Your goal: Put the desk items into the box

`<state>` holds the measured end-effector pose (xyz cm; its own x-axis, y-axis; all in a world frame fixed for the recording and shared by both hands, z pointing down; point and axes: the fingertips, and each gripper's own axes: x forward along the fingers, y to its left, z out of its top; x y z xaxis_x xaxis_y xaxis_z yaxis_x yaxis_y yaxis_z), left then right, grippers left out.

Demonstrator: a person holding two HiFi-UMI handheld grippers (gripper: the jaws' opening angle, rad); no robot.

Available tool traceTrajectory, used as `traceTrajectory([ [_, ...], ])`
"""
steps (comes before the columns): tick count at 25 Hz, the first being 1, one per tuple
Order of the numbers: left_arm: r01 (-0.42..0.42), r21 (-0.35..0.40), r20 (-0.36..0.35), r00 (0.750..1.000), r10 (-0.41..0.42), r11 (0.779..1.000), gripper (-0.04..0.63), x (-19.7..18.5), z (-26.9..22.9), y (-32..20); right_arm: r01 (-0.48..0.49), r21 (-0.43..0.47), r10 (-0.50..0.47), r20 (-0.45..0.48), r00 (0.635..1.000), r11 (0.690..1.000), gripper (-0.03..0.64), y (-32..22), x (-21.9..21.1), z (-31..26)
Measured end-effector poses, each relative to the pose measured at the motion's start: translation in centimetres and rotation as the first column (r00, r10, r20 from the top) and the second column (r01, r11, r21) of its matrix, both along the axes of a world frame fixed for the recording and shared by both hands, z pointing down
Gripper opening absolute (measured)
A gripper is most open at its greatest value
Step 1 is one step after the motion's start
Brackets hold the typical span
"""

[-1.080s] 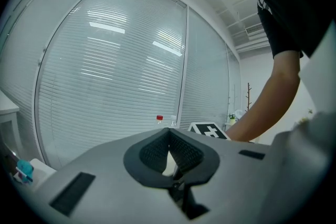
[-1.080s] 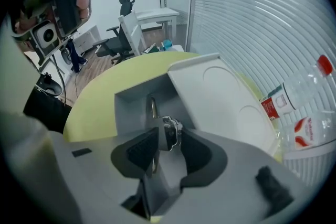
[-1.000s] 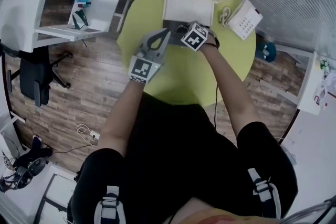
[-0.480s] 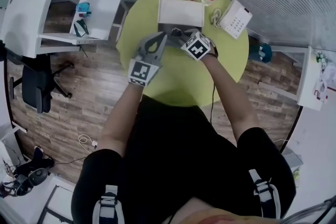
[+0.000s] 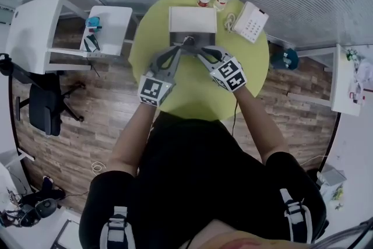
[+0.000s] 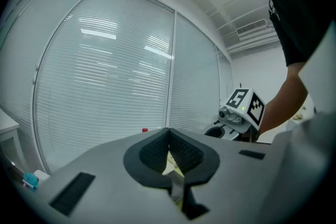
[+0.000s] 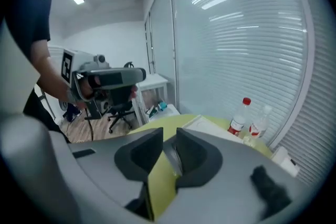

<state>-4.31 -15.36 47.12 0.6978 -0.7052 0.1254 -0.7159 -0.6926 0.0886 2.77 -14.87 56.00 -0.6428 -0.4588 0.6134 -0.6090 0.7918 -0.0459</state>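
Thin grey item (image 6: 175, 184), pinched between left fingers (image 6: 151, 152)

No words or numbers are legible; square markers cover the left cube (image 5: 154, 90) and right cube (image 5: 230, 74).

Wears a black short-sleeved top (image 5: 192, 166) and black trousers (image 5: 111, 192), plus dark shoes (image 5: 118, 223) with pale straps. Shows grey shells and dark ribbed pads on left gripper (image 5: 176, 51) and right gripper (image 5: 202, 53), each capped with a black-and-white marker cube (image 5: 152, 90); trails a thin dark cable (image 5: 235, 119).
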Motion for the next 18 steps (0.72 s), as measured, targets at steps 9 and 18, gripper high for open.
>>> traceTrajectory([
  [9,-0.092,0.012,-0.036,0.995,0.092,0.996,0.011,2.6,-3.5,3.2,-0.086,0.235,0.02,0.267,0.963,0.968,0.03,3.2,0.2,-11.1],
  [18,-0.135,0.029,-0.068,0.988,0.136,0.99,0.011,4.1,-5.8,5.0,-0.141,0.341,0.008,0.363,0.932,0.929,0.017,5.4,0.7,-15.2],
])
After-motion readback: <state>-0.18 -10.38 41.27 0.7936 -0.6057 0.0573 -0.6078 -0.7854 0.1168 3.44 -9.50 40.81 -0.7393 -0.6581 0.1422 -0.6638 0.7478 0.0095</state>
